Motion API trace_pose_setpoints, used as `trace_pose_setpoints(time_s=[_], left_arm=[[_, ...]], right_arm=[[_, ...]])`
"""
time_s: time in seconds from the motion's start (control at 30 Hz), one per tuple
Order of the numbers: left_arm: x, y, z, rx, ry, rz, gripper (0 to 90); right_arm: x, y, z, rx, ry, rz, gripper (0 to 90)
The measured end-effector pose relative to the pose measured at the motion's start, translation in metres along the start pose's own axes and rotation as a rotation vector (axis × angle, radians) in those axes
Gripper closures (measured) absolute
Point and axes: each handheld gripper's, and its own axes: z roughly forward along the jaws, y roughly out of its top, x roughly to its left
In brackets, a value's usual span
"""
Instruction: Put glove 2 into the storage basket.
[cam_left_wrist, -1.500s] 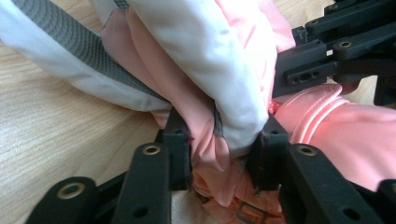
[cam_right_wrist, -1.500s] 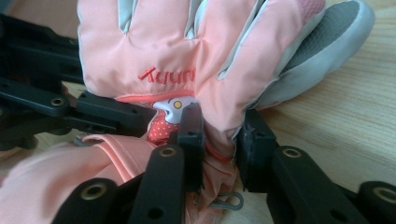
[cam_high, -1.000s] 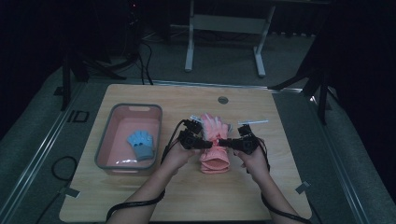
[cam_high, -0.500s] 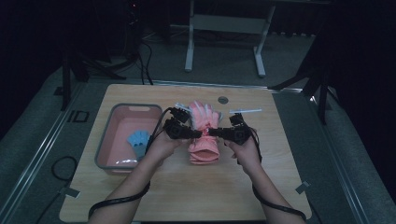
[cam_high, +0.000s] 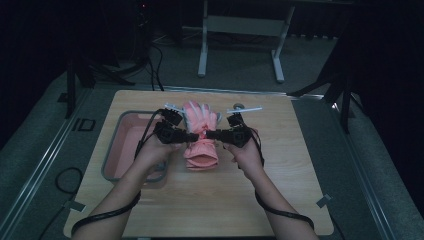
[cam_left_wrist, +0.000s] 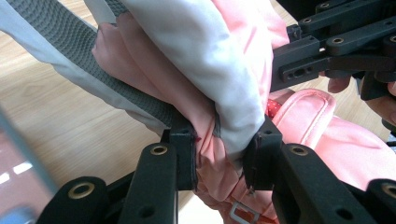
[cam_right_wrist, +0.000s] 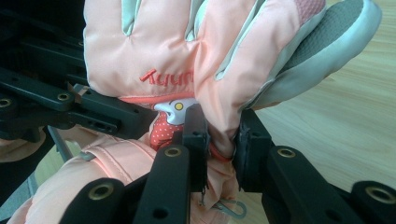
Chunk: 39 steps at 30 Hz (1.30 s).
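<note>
- The wooden table (cam_high: 210, 200) has bare board on the near side and to the right of the hands, so there is open room there
- The pink tray (cam_high: 125, 131) sits toward the left edge of the table, just beside the left hand (cam_high: 152, 150), which narrows the room on that side
- A small round disc (cam_high: 238, 105) lies near the far edge of the table, beyond the grippers
- The pink glove (cam_high: 200, 117) is at the middle of the table, held up between the two grippers, its fingers pointing to the far edge
- A second pink piece, the cuffed glove (cam_high: 201, 156), lies just below it; whether it rests on the board I cannot tell
- The left gripper (cam_left_wrist: 218, 156) is clamped on the pink glove's fabric at the wrist; its jaws pinch a fold of pink and pale grey cloth
- The right gripper (cam_right_wrist: 223, 140) is likewise closed on the same glove from the opposite side, gripping beside the thumb with its grey palm patch
- The two grippers nearly meet, jaw tips facing each other across the glove
- Around the table the floor is grey carpet, the room dark, with a metal stand (cam_high: 240, 30) beyond the far edge and cables on the floor at left
</note>
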Motion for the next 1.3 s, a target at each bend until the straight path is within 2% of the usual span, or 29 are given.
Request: trace_pose_setpoints(time_s=[0.03,0.07,0.1,0.17,0.2,0.23,0.37,0.4,0.47,0.57,0.63,0.77,0.8,0.83,0.9,0.93,0.97,1.07,1.1,1.17,1.2,1.3], left_arm=[[0.005,-0.001,-0.007,0.001,0.007,0.0,70.0],[0.005,-0.001,-0.007,0.001,0.007,0.0,69.9],[0.009,-0.003,-0.014,-0.001,0.014,-0.002,69.9],[0.011,-0.004,-0.018,0.002,0.02,-0.003,69.9],[0.016,-0.005,-0.025,0.004,0.029,-0.002,69.9],[0.016,-0.005,-0.025,0.004,0.029,-0.002,69.9],[0.026,-0.01,-0.045,0.005,0.062,-0.007,69.9],[0.026,-0.01,-0.045,0.005,0.062,-0.007,69.9],[0.035,-0.014,-0.058,0.0,0.082,-0.011,69.9],[0.04,-0.017,-0.066,0.0,0.094,-0.011,69.9],[0.051,-0.023,-0.077,-0.002,0.107,-0.028,69.8],[0.061,-0.03,-0.085,-0.009,0.124,-0.046,69.8],[0.07,-0.034,-0.09,-0.014,0.129,-0.06,69.8],[0.07,-0.034,-0.09,-0.014,0.129,-0.06,69.8],[0.082,-0.041,-0.098,-0.005,0.138,-0.071,69.8],[0.082,-0.041,-0.098,-0.005,0.138,-0.071,69.8],[0.089,-0.046,-0.101,0.005,0.145,-0.078,69.8],[0.096,-0.052,-0.102,0.012,0.145,-0.086,69.8],[0.103,-0.059,-0.1,0.025,0.143,-0.095,69.8],[0.107,-0.063,-0.098,0.032,0.14,-0.105,69.9],[0.111,-0.07,-0.094,0.044,0.138,-0.114,69.8],[0.114,-0.078,-0.088,0.05,0.127,-0.132,69.8]], right_arm=[[0.003,0.002,0.002,0.0,0.004,0.001,76.9],[0.003,0.002,0.002,0.0,0.004,0.001,76.9],[0.01,0.005,0.009,-0.003,0.01,-0.005,76.9],[0.015,0.008,0.014,-0.003,0.016,-0.005,76.9],[0.018,0.01,0.017,-0.005,0.019,-0.006,76.9],[0.021,0.012,0.02,-0.005,0.023,-0.005,76.9],[0.033,0.018,0.032,-0.004,0.042,-0.007,76.9],[0.033,0.018,0.032,-0.004,0.042,-0.007,76.9],[0.043,0.024,0.042,-0.012,0.057,-0.005,76.8],[0.051,0.027,0.049,-0.017,0.062,-0.005,76.8],[0.062,0.031,0.062,-0.023,0.069,-0.006,76.8],[0.077,0.038,0.081,-0.01,0.061,-0.012,76.9],[0.08,0.039,0.086,-0.009,0.062,-0.013,76.9],[0.08,0.039,0.086,-0.009,0.062,-0.013,76.9],[0.087,0.043,0.101,-0.003,0.071,-0.017,76.8],[0.089,0.043,0.106,-0.001,0.078,-0.011,76.9],[0.091,0.043,0.112,0.002,0.082,-0.01,76.9],[0.095,0.041,0.121,0.009,0.086,-0.013,76.9],[0.097,0.036,0.132,0.018,0.091,-0.008,76.9],[0.097,0.034,0.136,0.022,0.09,-0.002,76.9],[0.098,0.027,0.145,0.031,0.078,-0.002,76.8],[0.097,0.022,0.152,0.053,0.076,-0.002,76.9]])
